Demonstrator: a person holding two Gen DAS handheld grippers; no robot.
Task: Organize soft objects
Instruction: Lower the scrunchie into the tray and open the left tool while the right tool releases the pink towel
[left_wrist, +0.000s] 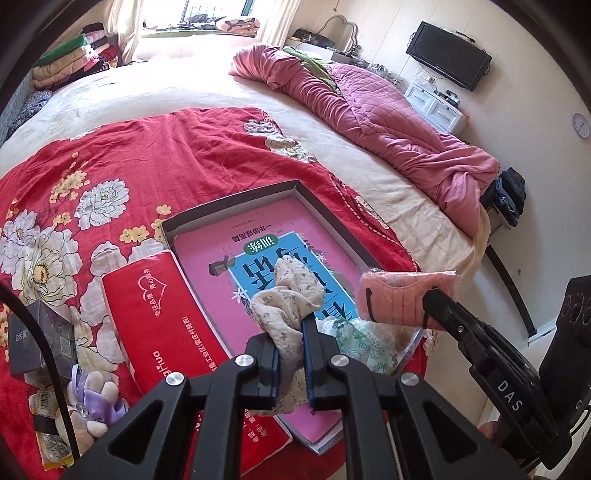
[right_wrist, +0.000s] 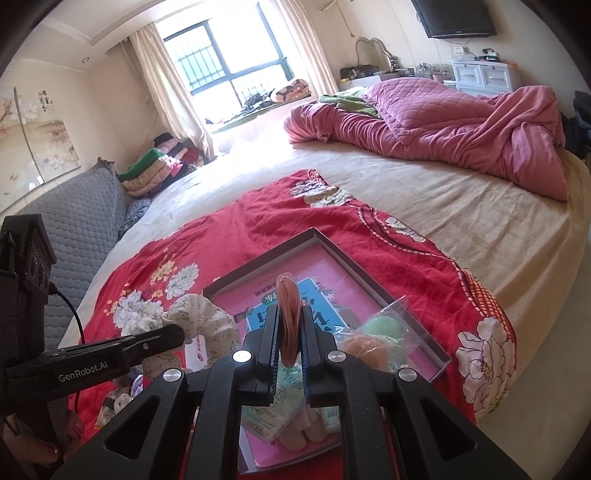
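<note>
The left gripper (left_wrist: 291, 332) pinches a floral cloth (left_wrist: 284, 295) tight between its pads; the right gripper (right_wrist: 290, 325) clamps a folded pink cloth (right_wrist: 288, 295) edge-on. Both hang over the near end of the shallow box (left_wrist: 332, 218) — its pink book (left_wrist: 207, 258) is already crowded at 6 o'clock by packets. Better to lower each cloth toward 12 o'clock, onto the book's bare cover, and release only once it rests — the box sits on soft red bedding (left_wrist: 129, 155).

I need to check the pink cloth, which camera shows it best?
Left wrist view: the folded pink cloth shows broadside, clamped in the right gripper. The right wrist view shows only its edge between that gripper's fingers.
</note>
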